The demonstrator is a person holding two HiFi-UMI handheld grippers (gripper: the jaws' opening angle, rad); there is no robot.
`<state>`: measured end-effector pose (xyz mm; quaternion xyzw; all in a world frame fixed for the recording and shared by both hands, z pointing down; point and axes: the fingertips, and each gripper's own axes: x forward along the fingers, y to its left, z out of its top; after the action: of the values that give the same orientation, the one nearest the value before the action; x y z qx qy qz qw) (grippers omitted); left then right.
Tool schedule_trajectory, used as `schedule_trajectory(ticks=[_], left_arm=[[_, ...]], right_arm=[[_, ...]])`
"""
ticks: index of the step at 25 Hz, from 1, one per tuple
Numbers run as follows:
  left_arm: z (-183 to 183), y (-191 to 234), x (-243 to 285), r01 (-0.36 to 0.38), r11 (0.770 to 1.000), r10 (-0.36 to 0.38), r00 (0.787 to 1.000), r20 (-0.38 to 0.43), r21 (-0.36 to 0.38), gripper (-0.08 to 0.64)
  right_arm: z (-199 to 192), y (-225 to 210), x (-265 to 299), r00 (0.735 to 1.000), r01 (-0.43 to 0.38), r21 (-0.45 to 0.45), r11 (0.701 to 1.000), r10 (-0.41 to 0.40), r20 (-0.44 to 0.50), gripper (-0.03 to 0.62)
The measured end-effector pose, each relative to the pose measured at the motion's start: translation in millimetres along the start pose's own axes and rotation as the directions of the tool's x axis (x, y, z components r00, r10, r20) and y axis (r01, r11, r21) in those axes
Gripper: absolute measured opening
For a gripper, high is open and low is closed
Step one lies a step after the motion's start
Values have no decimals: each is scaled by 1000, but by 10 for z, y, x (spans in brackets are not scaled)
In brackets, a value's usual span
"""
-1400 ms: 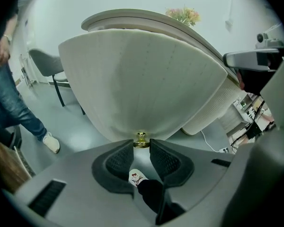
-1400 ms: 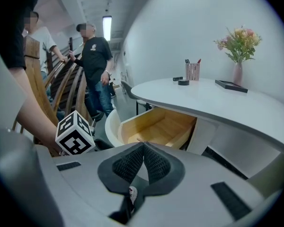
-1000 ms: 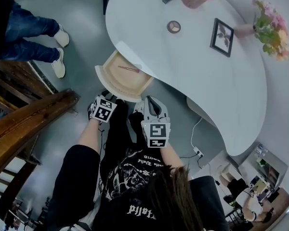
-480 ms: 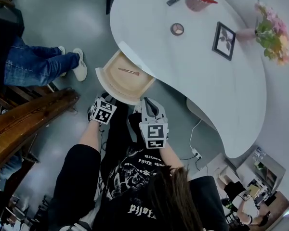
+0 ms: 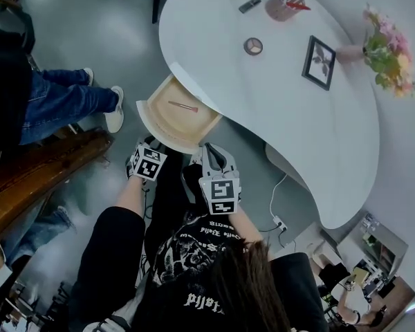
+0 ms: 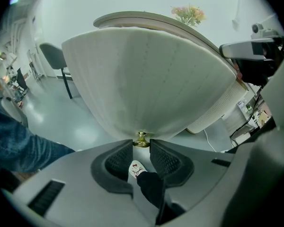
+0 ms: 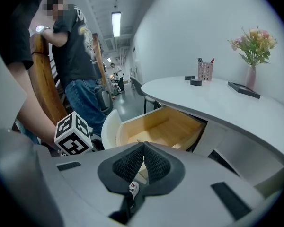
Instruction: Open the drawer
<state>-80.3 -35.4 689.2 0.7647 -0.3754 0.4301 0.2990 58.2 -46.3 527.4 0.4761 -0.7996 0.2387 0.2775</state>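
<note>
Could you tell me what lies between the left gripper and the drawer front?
A small brass knob, clasped at the jaw tips; the left gripper view shows it.

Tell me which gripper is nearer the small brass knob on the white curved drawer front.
Left. The left gripper has its jaws closed on the small brass knob; the right gripper, jaws together, hangs beside a corner of the open wooden drawer, clear of the knob.

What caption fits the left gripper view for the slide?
Left gripper clamps the small brass knob on the curved white drawer front.
</note>
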Motion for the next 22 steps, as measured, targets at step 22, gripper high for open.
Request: schedule_trajectory(ticks=[22], left_arm=[[337,-356,-1016,-105,954,165,965,201,-282,192]], right_arm=[[221,-30,-284,999,-39,10,999,38,16,26]])
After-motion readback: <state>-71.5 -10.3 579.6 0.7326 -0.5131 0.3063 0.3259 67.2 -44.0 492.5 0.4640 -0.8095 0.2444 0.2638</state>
